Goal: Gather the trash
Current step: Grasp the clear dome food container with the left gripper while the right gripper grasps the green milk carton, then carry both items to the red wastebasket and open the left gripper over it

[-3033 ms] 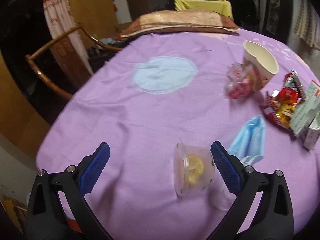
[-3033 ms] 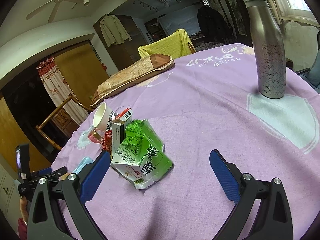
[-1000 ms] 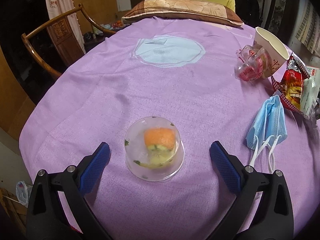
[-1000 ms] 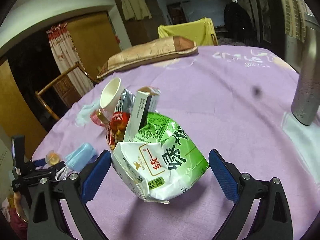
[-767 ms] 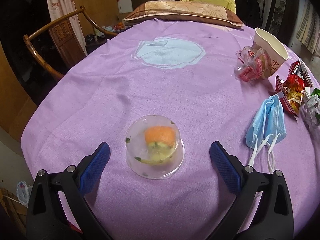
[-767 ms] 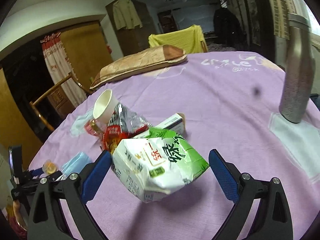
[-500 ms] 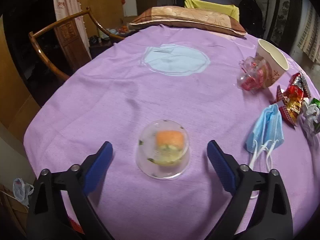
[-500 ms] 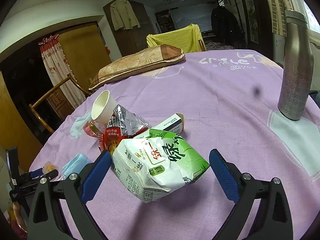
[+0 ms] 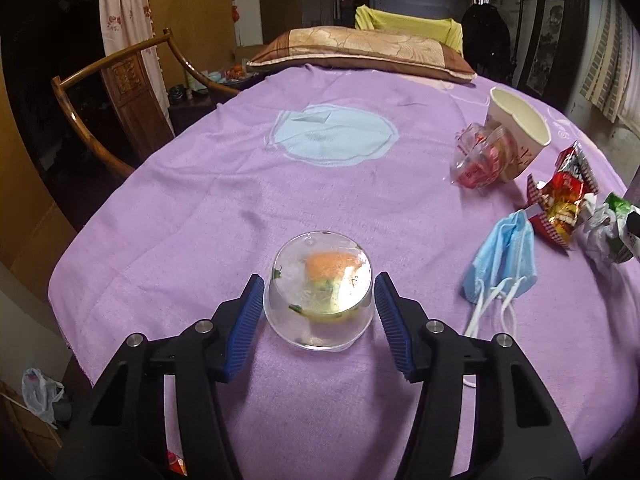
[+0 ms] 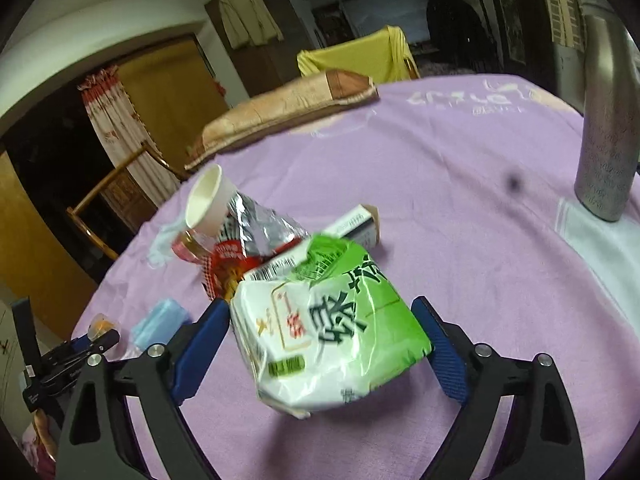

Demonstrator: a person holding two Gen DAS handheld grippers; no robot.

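Note:
A clear plastic cup (image 9: 319, 290) with orange and green food scraps stands upside down on the purple tablecloth (image 9: 200, 200). My left gripper (image 9: 319, 312) has closed onto its sides, both blue pads touching it. My right gripper (image 10: 326, 340) has closed on a green and white snack bag (image 10: 332, 320), which looks lifted a little above the cloth. A blue face mask (image 9: 502, 264), a red snack wrapper (image 9: 560, 204), a crumpled clear wrapper (image 9: 480, 160) and a paper cup (image 9: 518, 132) lie to the right.
A small white box (image 10: 356, 226) lies behind the green bag. A steel bottle (image 10: 608, 128) stands at the far right. A pillow (image 9: 360, 48) lies at the table's far edge. A wooden chair (image 9: 116, 96) stands at the left.
Both grippers have closed from wide open: the left around the upturned cup, the right around the green bag. The right gripper also moved closer to the bag.

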